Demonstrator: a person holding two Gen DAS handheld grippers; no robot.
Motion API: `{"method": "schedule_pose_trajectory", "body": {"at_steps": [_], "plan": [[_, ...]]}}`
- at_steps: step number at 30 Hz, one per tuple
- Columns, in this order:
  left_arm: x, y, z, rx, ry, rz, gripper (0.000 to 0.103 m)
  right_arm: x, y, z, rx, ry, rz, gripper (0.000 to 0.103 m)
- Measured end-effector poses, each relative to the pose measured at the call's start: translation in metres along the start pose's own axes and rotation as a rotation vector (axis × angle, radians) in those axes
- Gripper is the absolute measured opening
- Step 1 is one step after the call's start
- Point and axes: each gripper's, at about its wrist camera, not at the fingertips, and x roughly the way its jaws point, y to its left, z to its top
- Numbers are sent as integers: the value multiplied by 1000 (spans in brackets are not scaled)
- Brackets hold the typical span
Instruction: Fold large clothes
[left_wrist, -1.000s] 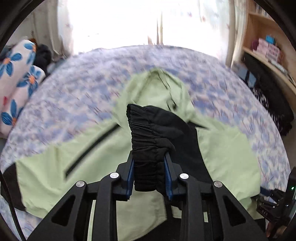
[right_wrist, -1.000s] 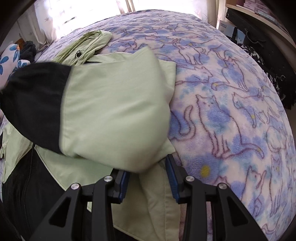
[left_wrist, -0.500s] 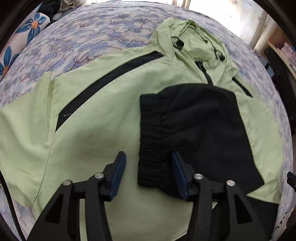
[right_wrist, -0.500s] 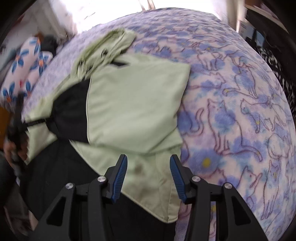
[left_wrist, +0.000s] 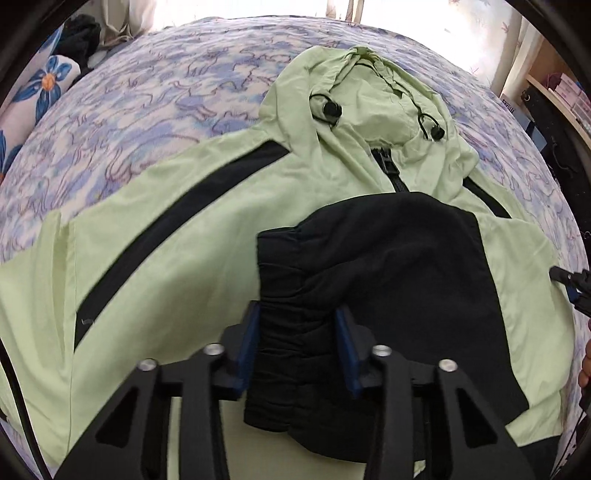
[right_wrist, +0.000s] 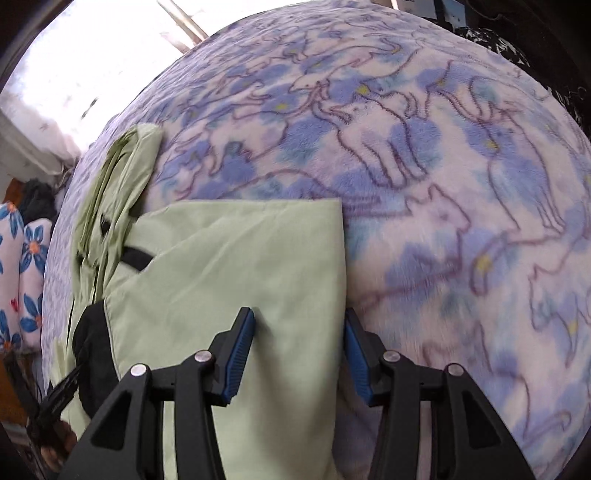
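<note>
The left gripper (left_wrist: 297, 345) points steeply down at the jacket (left_wrist: 177, 258), its blue pads set on either side of the gathered black cuff (left_wrist: 291, 332); the jaws have just been closing, and the cuff sits bunched between them with both pads against the cloth, so it looks pinched. The black sleeve end (left_wrist: 399, 266) runs from there to the right and lies folded across the pale green chest. A black stripe (left_wrist: 173, 236) slants over the left part of the jacket, and farther off the zip leads up to the crumpled hood (left_wrist: 369, 107) with its two cord stoppers. The jacket lies flat on a blanket (left_wrist: 155, 99) printed with blue and purple cats; a flowered pillow (left_wrist: 40, 88) sits at the far left. At the right edge of this view the tip of the other tool shows. The right gripper (right_wrist: 299, 354) hangs above the right edge of the folded green sleeve (right_wrist: 236, 266), jaws spread, having just closed a little; the left pad is over the cloth, the right one just past its edge over the blanket (right_wrist: 461, 184). Whether the pads touch the fabric I cannot tell. Beyond, the hood lies at the far left.
</note>
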Motion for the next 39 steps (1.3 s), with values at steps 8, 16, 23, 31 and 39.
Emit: {"method": "schedule_pose_trajectory", "body": {"at_steps": [8,16,23,31,39], "plan": [[8,-12,-1,40,-27,69,35,7,5,12,-140,-80,-192,4],[-16,3,-24,50,6,4,60,-37,-7,-23,-123,25,50,51],[-14,8,-40,22,3,-21,38,-50,-3,-92,-281,108,-1,50],[-24,-24,-64,122,-25,46,38,-50,-3,-116,-311,22,-156,20],[-62,14,-57,2,-14,-3,49,-91,9,-113,-255,-25,-169,24]]}}
